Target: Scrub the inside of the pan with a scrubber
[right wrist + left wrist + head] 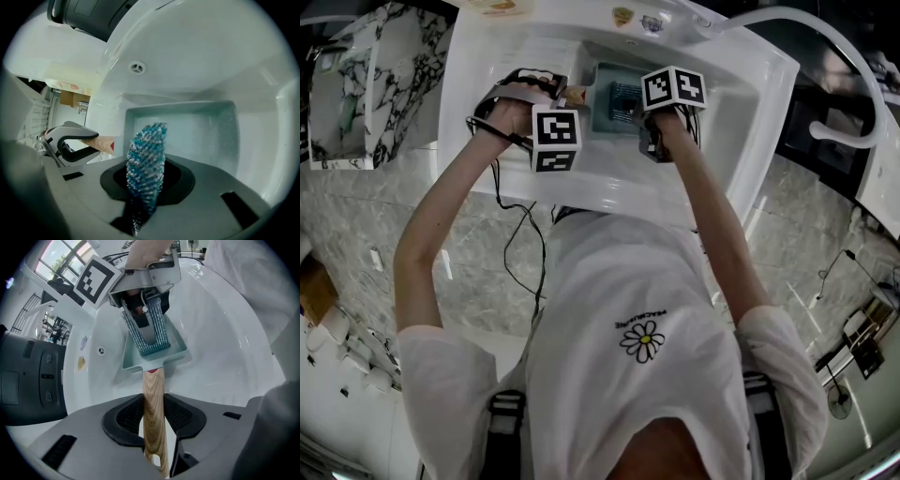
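Observation:
A square pale-teal pan [602, 105] [131, 363] [206, 129] lies in the white sink [741, 103]. Its wooden handle [153, 397] [96, 142] runs between the pads of my left gripper [153, 420] [558, 94], which is shut on it. My right gripper [146, 183] [645, 112] is shut on a blue-and-silver mesh scrubber [146, 157] [151, 336]. The scrubber stands on edge over the pan's inside, near the handle side. The left gripper view shows its lower end down at the pan's floor. Whether it touches the floor I cannot tell.
The sink's walls [197, 61] close in on all sides, with an overflow hole [137, 67] in the far wall. Stickers [81, 363] sit on the rim. A black appliance [28, 376] stands beside the basin. A marble counter [384, 66] lies at left, and a white hose [848, 84] arcs at right.

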Demonstrator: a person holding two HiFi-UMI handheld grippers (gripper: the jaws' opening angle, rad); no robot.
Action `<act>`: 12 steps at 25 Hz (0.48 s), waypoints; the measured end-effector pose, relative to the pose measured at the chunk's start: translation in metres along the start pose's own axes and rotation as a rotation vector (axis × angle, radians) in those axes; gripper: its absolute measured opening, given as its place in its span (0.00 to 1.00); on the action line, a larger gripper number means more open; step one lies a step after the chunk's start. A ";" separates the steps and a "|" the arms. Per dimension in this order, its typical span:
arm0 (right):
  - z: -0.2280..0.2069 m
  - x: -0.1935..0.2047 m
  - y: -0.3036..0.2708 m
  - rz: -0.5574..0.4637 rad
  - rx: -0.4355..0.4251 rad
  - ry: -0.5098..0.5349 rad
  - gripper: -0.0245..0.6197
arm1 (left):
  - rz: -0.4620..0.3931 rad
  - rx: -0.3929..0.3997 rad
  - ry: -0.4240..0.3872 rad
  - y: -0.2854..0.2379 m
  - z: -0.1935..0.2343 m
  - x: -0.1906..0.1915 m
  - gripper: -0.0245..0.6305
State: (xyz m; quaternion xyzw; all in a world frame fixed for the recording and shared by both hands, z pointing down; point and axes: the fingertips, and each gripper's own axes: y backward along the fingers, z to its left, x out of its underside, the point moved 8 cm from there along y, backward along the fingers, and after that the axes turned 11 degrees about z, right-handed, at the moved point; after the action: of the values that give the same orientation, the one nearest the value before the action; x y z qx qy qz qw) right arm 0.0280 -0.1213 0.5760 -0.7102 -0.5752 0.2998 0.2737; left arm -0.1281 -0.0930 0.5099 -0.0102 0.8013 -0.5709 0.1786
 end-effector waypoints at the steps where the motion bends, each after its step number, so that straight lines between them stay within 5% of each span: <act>1: 0.006 -0.001 -0.002 0.000 -0.014 0.009 0.13 | 0.000 -0.001 0.000 0.000 0.000 0.000 0.25; 12: 0.029 -0.002 -0.013 -0.013 -0.122 0.012 0.13 | -0.007 -0.007 0.005 0.000 -0.003 -0.002 0.25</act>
State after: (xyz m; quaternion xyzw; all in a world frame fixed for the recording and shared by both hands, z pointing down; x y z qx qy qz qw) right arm -0.0024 -0.1199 0.5661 -0.7234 -0.5955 0.2582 0.2353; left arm -0.1275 -0.0904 0.5115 -0.0122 0.8037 -0.5687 0.1745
